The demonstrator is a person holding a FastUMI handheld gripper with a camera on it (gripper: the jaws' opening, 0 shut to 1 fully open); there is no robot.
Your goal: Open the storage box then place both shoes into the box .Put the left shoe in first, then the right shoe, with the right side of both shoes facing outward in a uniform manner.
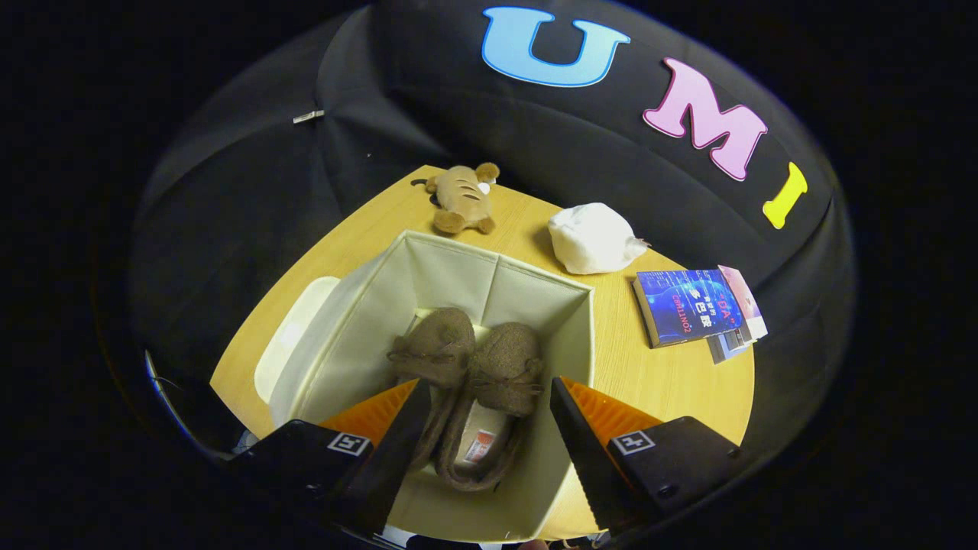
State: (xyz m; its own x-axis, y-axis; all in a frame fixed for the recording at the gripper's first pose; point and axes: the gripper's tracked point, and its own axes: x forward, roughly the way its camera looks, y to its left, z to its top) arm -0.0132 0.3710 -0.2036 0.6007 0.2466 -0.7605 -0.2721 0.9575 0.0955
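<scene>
Black cloth booth wall behind a round-edged, light wood-grain worktop. Cream fabric storage box sits open on it, square, soft-walled with a seam down the far wall; its lid, same cream colour, lies flat on the worktop touching the box's left side. Both shoes are inside on the box floor: left shoe and right shoe, brown fuzzy moccasin slippers with bow laces, side by side and touching, toes toward the far wall. Right shoe's insole carries a small red-and-white label, too small to read. Gripper hangs above the box opening, jaws released and spread wide, nothing held; the shoes show between them, lower down. Beyond the box: tan plush toy with dark stripes, and a white crumpled bag-like bundle. Right of box, a small stack of books, blue glossy cover on top; printing not legible.
</scene>
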